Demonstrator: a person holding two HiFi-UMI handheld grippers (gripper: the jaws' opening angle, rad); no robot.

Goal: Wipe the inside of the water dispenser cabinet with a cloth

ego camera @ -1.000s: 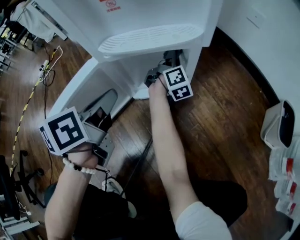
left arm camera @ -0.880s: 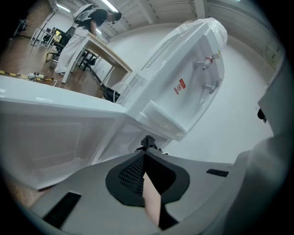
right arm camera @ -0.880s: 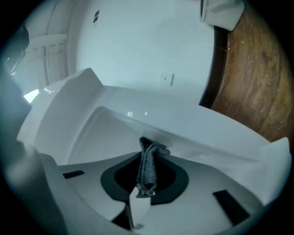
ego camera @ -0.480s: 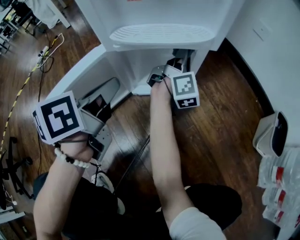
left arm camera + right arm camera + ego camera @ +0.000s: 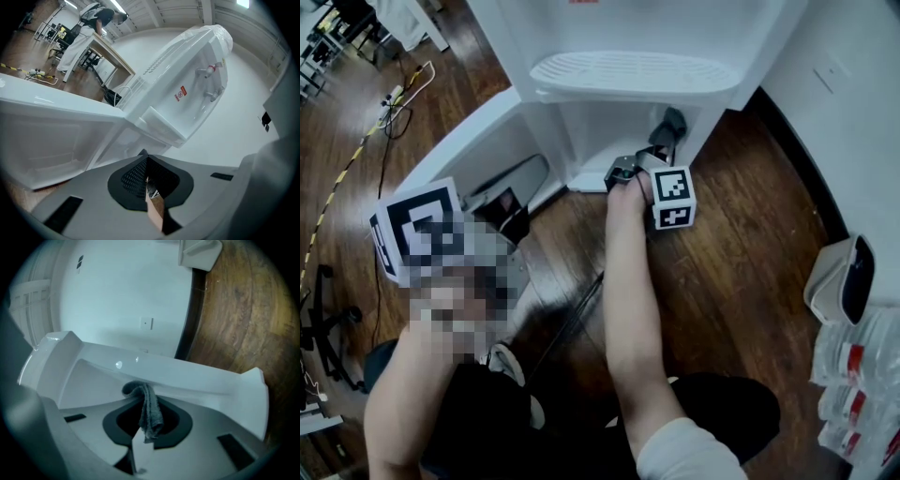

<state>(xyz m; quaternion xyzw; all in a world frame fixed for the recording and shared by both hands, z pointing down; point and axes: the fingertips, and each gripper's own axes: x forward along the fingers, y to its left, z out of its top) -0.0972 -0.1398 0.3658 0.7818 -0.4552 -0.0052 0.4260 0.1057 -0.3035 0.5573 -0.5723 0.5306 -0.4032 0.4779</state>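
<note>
The white water dispenser [image 5: 628,37] stands ahead with its lower cabinet [image 5: 600,141] open and the door [image 5: 459,145] swung out to the left. My right gripper [image 5: 661,152] is at the cabinet mouth near its right wall, shut on a grey cloth [image 5: 671,124] that sticks up from the jaws. In the right gripper view the cloth [image 5: 149,404] hangs pinched in the gripper [image 5: 146,420] against a white cabinet panel [image 5: 154,376]. My left gripper [image 5: 502,217] hovers low by the open door. Its jaws [image 5: 146,173] are shut on nothing and point at the dispenser [image 5: 187,84].
Dark wooden floor [image 5: 741,244] surrounds the dispenser. A white bin [image 5: 842,277] and red-labelled packets [image 5: 853,366] lie at the right. A cable and power strip [image 5: 394,98] run along the floor at the far left. A white wall [image 5: 853,84] is close on the right.
My right gripper has drawn back out of the cabinet toward its right edge, and the cloth now shows above the jaws. The left gripper has stayed by the door.
</note>
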